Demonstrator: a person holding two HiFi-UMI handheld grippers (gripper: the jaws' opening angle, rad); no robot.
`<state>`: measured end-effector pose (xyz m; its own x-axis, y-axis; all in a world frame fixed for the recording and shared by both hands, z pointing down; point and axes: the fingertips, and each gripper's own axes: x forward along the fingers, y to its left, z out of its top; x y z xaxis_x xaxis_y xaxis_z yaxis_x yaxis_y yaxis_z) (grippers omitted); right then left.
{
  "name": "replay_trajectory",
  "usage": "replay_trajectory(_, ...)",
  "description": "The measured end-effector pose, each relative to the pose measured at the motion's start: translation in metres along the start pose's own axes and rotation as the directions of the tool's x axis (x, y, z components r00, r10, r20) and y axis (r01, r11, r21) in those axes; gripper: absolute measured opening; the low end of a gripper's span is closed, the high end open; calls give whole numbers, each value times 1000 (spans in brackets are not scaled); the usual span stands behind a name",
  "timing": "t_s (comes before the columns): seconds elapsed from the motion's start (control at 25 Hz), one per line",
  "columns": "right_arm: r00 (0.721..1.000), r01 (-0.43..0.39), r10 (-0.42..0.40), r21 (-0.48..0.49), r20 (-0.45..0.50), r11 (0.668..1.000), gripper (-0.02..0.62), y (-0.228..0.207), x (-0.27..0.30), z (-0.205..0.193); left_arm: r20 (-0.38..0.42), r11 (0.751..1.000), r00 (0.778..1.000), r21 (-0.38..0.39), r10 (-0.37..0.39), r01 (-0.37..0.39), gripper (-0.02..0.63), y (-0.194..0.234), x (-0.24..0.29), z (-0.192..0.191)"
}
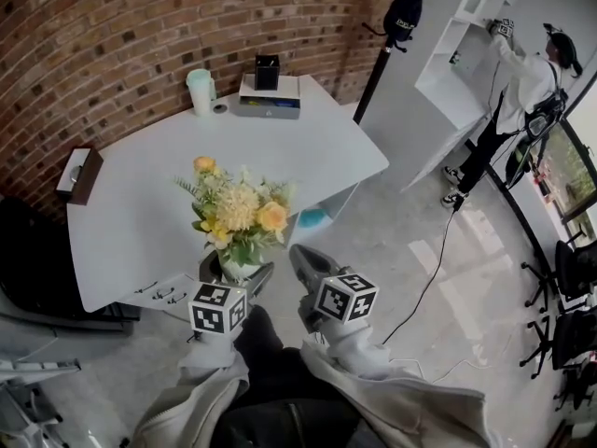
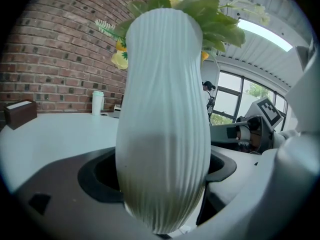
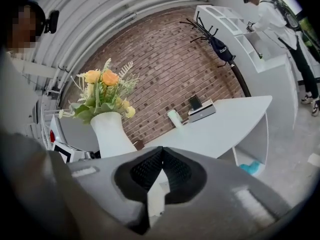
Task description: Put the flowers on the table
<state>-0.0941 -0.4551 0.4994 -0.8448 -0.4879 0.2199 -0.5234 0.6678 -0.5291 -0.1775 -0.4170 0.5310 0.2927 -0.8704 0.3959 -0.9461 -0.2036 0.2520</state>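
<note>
The flowers (image 1: 239, 211), a yellow and orange bunch with green leaves, are sitting in a white ribbed vase (image 2: 162, 129). The vase is standing upright right at the near edge of the white table (image 1: 317, 152). I cannot tell whether its base is touching the tabletop. The left gripper (image 1: 235, 274) is gripping the vase low on its belly. Its jaws are spread wide, and a dark pad is pressing on each side of the body.

Just beside it, the right gripper (image 1: 306, 258) is holding nothing. Its ridged pads are meeting at the tips, and it is hanging off the table's edge over the floor.

Farther back on the table, close to the brick wall (image 1: 140, 26), a pale green cup (image 1: 200, 91) is standing next to a flat box (image 1: 269, 106) with a small black holder (image 1: 267, 71) on top. A brown tissue box (image 1: 76, 174) is lying at the table's left end.

To the right, a black coat stand (image 1: 381, 59) with a dark bag (image 1: 404, 15) hanging on it is leaning by a white shelf unit (image 1: 448, 73). A person (image 1: 522, 87) in white is reaching into that shelf.
</note>
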Motion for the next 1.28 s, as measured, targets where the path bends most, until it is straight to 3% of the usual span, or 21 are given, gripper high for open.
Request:
replay_trajectory(0.6,1000,11,-11,26,6,1000,-2,-66,57,58,16,999,1000,25,21,-21,460,46,119,70)
replay_trajectory(1.28,999,-22,23,12,-49,1000,-1,-161,193,143,52,997,996,14,70,-71,460,145,274,140)
